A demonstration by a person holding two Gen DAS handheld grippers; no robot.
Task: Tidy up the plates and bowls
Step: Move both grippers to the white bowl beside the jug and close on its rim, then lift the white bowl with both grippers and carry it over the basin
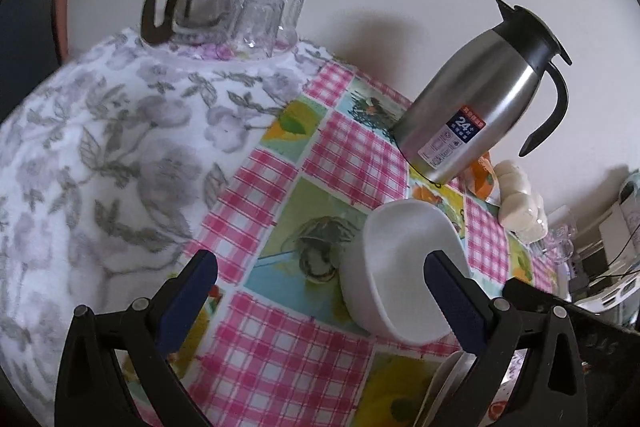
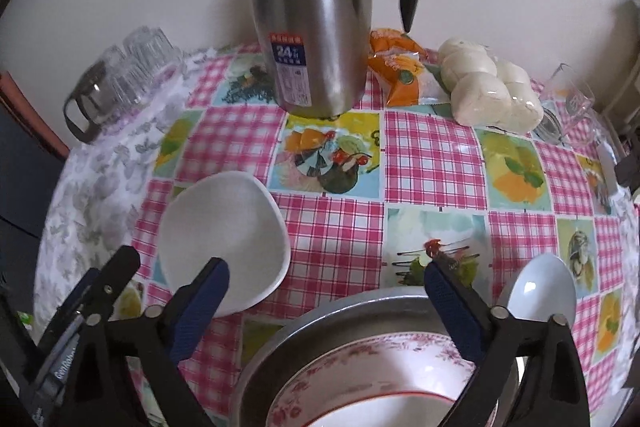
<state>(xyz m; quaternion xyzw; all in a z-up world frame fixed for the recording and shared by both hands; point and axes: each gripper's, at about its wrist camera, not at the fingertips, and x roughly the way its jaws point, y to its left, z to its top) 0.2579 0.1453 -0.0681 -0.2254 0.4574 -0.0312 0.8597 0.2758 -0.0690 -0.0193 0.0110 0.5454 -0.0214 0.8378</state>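
A plain white bowl (image 1: 396, 259) (image 2: 224, 231) stands on the checked tablecloth (image 2: 432, 155). My left gripper (image 1: 320, 287) hangs open just above it, and its right finger (image 1: 452, 295) shows in front of the bowl's hollow while the left finger is clear of the bowl. My right gripper (image 2: 326, 279) is open and holds nothing. It hovers over a round metal tray (image 2: 320, 311) that carries a pink-flowered plate (image 2: 360, 367). The white bowl lies to the left of its left finger (image 2: 204, 299). A white spoon (image 2: 540, 291) lies to the right of the tray.
A steel thermos jug (image 2: 312, 27) stands at the back by the wall. Beside it lie an orange packet (image 2: 400, 67) and a bag of white buns (image 2: 488, 91). A glass coffee pot (image 1: 192, 7) and tumblers (image 1: 260, 11) stand on a floral cloth (image 1: 100, 147) at the left.
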